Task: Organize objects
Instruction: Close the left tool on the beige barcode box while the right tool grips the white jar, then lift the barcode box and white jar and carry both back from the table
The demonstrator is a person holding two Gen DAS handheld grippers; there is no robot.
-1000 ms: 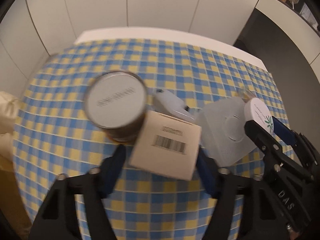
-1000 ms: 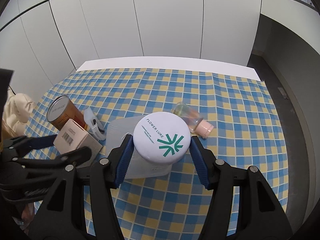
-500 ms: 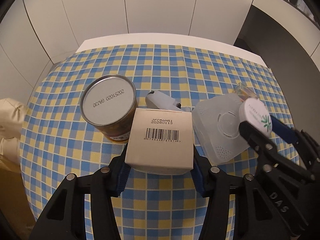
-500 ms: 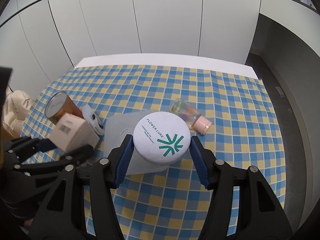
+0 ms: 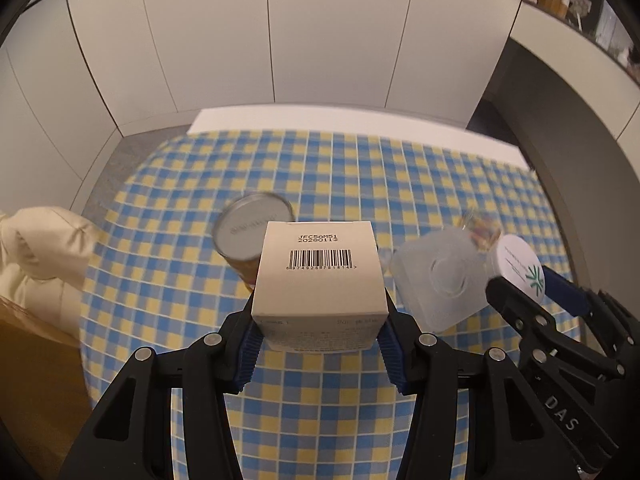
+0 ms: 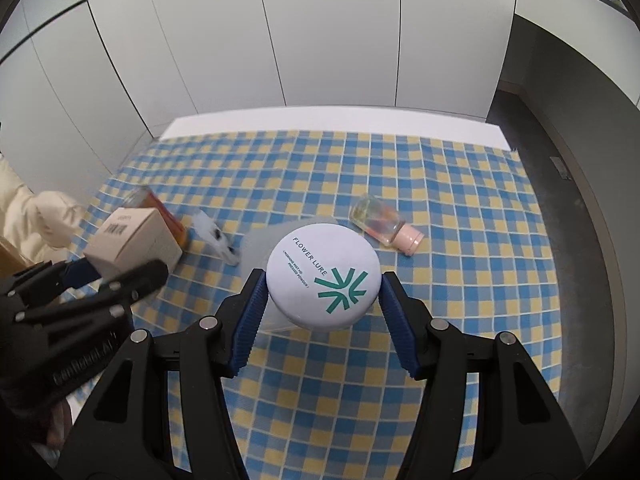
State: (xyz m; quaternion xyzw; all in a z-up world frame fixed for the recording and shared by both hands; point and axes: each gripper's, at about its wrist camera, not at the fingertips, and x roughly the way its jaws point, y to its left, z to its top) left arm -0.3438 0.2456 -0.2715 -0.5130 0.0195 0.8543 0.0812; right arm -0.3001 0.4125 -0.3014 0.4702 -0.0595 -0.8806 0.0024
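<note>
A beige carton with a barcode (image 5: 318,276) hangs above the checked tablecloth (image 5: 320,168), with my left gripper (image 5: 320,322) shut on its lower sides. My right gripper (image 6: 323,286) is shut on a white round compact (image 6: 320,264) with a green star logo, also held off the table. In the left wrist view the compact (image 5: 516,262) and right gripper (image 5: 530,282) show at the right. From the right wrist view, the carton (image 6: 132,236) and left gripper (image 6: 116,270) are at the left.
On the cloth stand a brown tin can (image 5: 248,236), a frosted white square box (image 5: 440,276), a small white item (image 6: 216,236) and a lying glass bottle with a pink cap (image 6: 380,224). A cream garment (image 5: 36,252) and a cardboard box (image 5: 32,360) are left of the table.
The left jaws closed on the tilted carton, squared it up and lifted it away from the can. The right gripper rose a little with the compact still in it.
</note>
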